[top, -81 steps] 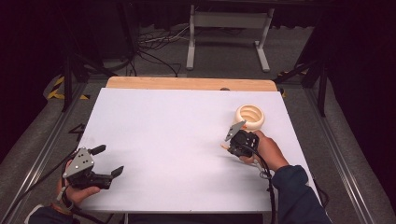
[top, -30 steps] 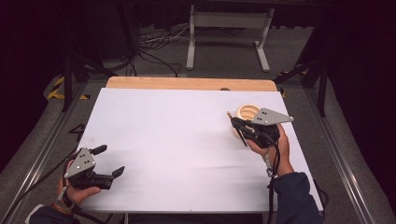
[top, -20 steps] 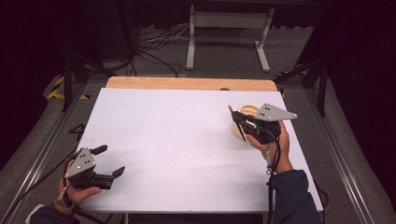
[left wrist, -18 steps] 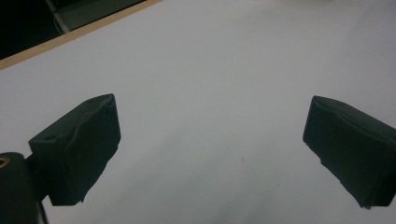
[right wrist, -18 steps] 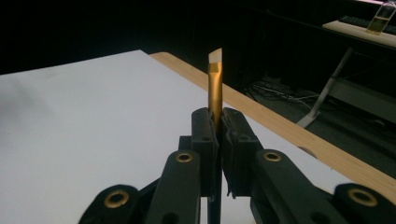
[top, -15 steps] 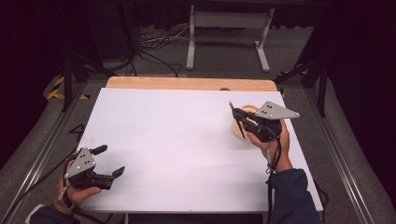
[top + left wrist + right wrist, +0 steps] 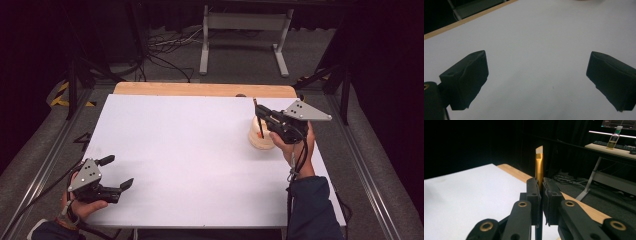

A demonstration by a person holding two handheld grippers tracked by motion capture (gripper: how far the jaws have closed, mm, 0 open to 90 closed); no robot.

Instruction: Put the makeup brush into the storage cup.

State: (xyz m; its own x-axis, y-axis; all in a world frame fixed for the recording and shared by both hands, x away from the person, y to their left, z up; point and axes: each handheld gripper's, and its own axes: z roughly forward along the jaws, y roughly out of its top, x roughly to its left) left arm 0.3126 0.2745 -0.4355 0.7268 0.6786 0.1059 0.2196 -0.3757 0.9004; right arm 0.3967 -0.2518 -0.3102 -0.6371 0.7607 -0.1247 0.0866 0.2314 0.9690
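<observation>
- Since 2.7 s ago, the right gripper (image 7: 259,119) has lifted and swung from beside the pale round wooden holder (image 7: 261,140) to above it, its grey three-cornered plate now facing up; over the last second it has barely shifted.
- Its jaws are pressed together on a thin brush with a gold metal ferrule and a slanted pale tip (image 7: 539,167); in the right gripper view the brush stands upright between the pads, tip uppermost.
- From the high view the brush (image 7: 258,119) reads only as a thin dark stick with a reddish lower stretch; its lower end seems to reach the holder, but whether it is still inside or only in front of it cannot be made out.
- That holder stands on the white table top (image 7: 190,150) near its right edge, partly covered by the gripper and the person's right hand (image 7: 295,145), so its opening is hidden.
- Meanwhile the left gripper (image 7: 116,172) has stayed put near the table's front left corner, jaws spread wide with nothing between them; the left gripper view shows its two black pads (image 7: 464,77) over bare white surface.
- Behind the table's wooden far strip (image 7: 200,89), a grey metal stand (image 7: 240,30) and cables lie in dim light.
- At the right gripper view's top corner a bottle of yellowish liquid (image 7: 614,137) sits on a distant desk, small and blurred.
</observation>
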